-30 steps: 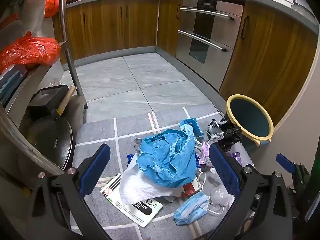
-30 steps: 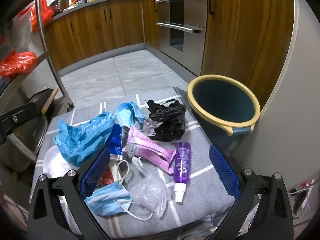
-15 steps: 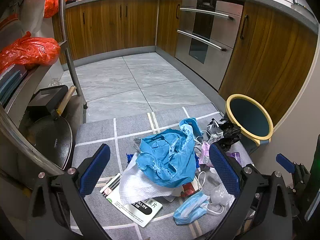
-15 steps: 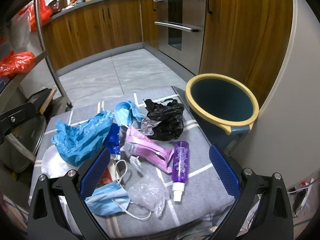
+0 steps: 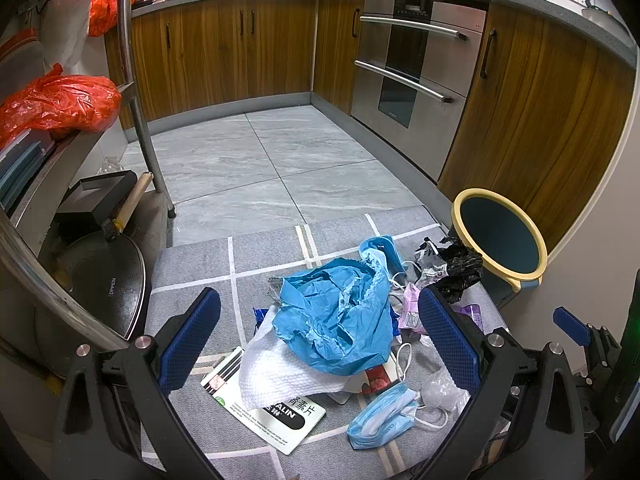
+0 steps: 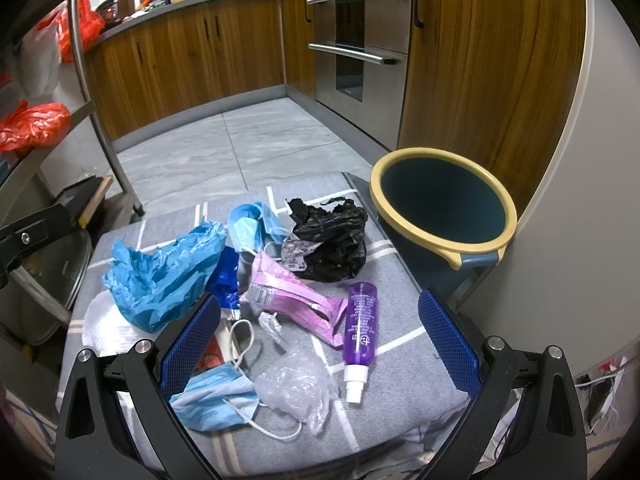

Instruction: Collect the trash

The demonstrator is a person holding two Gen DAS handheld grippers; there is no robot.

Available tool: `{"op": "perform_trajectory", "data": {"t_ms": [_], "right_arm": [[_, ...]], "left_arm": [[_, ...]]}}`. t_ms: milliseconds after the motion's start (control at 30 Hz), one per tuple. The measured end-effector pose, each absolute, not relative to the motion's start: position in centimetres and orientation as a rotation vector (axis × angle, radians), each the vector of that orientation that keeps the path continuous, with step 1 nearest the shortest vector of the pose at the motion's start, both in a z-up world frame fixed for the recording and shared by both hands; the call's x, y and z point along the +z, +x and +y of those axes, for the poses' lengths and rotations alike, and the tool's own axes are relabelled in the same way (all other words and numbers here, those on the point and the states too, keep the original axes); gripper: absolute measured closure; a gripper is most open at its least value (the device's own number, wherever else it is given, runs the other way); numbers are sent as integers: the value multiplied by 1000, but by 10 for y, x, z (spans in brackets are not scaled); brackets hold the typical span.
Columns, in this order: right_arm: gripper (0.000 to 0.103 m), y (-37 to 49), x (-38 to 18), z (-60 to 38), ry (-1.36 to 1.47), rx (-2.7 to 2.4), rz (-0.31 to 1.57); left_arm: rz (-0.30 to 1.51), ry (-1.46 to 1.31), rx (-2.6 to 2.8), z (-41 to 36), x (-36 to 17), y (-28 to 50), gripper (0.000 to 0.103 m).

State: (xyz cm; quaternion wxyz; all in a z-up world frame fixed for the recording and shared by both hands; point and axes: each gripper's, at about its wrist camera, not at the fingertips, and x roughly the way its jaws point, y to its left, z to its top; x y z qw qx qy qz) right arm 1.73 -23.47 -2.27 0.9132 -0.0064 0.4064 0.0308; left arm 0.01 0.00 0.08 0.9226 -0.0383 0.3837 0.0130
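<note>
The trash lay heaped on the grey mat, the bin at 2 o'clock. The blue plastic bag looked light, soft and crushable; gripping a raised fold would suit. The purple spray bottle looked rigid and slippery. Left claw and right claw stood wide apart, empty, touching nothing.

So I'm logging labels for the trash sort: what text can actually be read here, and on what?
"OPPEIN": on the dark pan lid.
"ALIN", partly covered, plus Chinese characters: on the white-and-black leaflet.
Purple spray bottle: label print too small to read.
Pink packet: print unreadable.
</note>
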Motion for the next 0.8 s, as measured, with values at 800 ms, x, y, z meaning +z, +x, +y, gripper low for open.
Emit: {"op": "perform_trajectory", "data": {"t_ms": [800], "right_arm": [[5,18,-22,-236,-21,63,830]], "left_arm": [[784,-77,29,-2,2,-1,6]]}}
